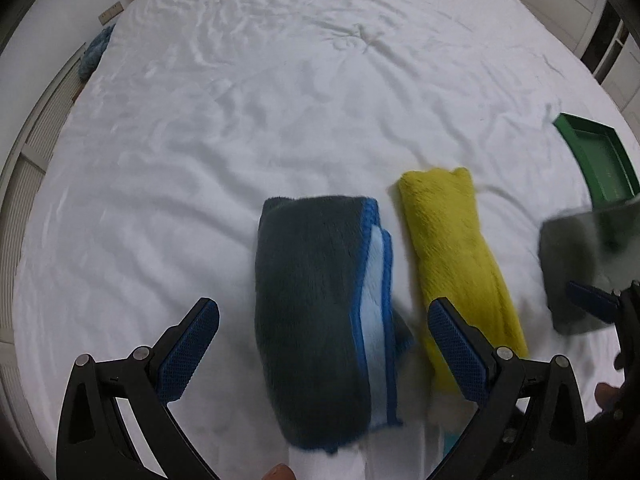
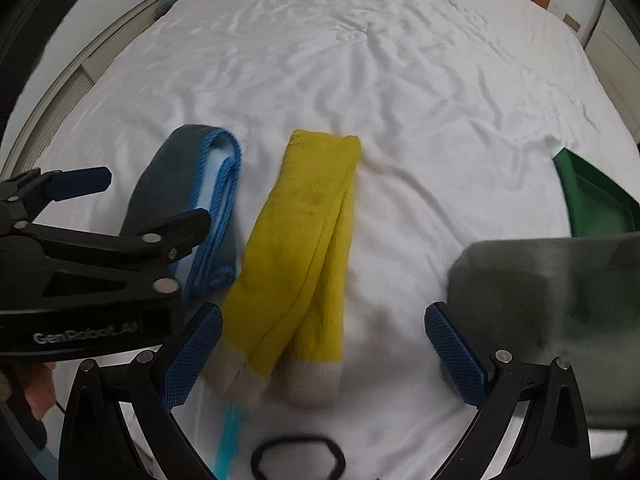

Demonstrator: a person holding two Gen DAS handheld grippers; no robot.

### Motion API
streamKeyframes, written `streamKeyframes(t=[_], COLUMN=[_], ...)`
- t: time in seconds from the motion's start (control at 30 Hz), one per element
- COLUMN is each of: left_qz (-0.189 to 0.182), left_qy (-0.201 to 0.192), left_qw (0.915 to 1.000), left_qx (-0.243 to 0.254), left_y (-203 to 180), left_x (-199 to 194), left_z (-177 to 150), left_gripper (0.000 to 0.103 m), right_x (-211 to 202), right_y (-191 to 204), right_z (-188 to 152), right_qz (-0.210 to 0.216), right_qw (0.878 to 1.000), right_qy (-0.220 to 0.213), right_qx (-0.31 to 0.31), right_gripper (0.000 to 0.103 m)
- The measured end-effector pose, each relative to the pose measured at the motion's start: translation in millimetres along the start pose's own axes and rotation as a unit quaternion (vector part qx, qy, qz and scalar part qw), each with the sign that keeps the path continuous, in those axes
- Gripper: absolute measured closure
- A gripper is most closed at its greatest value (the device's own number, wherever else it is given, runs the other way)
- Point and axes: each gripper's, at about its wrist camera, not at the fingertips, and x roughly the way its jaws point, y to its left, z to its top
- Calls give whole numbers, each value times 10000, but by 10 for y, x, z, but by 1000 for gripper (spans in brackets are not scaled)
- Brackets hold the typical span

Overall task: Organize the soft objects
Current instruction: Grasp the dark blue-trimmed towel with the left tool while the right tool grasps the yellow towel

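A wrinkled white bed sheet (image 1: 240,100) filled both views, with a green tray (image 1: 600,156) at its right edge. A folded dark cloth with blue trim (image 1: 316,300) lay between the spread fingers of the left gripper (image 1: 320,344). Yellow socks (image 2: 304,240) were framed by the right gripper (image 2: 324,356), also held apart. Neither item was clamped. A grasp was judged to be next, calling for lowering and closing.

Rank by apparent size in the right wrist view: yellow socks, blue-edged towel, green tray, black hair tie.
1. yellow socks
2. blue-edged towel, partly hidden by the left gripper
3. green tray, cut off by a gray cloth, so its rank is unsure
4. black hair tie
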Motion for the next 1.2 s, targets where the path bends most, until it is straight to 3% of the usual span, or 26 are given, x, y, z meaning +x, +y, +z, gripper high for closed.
streamKeyframes(t=[0.23,0.33,0.63,0.73,0.8,0.87,0.93,1.03,1.2], left_qz=[61,1,99,101,121,34,-103,-176,-225], left_qy=[384,535,785,790,773,771,764,702,587], left_qw=[9992,9984,9968,9967,9969,9970,9970,9974,9980], left_qx=[-64,-162,-98,-135,-90,-33,12,63,27], left_y=[66,87,89,126,123,120,92,56,70], left_x=[343,466,658,684,685,671,649,585,504], left_z=[116,148,61,15,-8,-48,-68,-77,-55], left_gripper=[1,1,1,3,10,29,48,69,76], right_x=[404,553,955,1078,1119,1144,1128,1112,1003], right_y=[4,-32,-20,-2,41,55,57,46,-40], right_z=[76,101,176,197,203,224,231,245,159], right_qz=[-27,26,171,132,193,366,447,489,549], right_qw=[9998,9995,9985,9985,9987,9983,9982,9984,9984], right_qy=[181,277,503,516,474,447,404,273,23], right_qx=[41,119,162,93,22,18,13,24,105], right_gripper=[1,9,16,24,43,71,81,87,88])
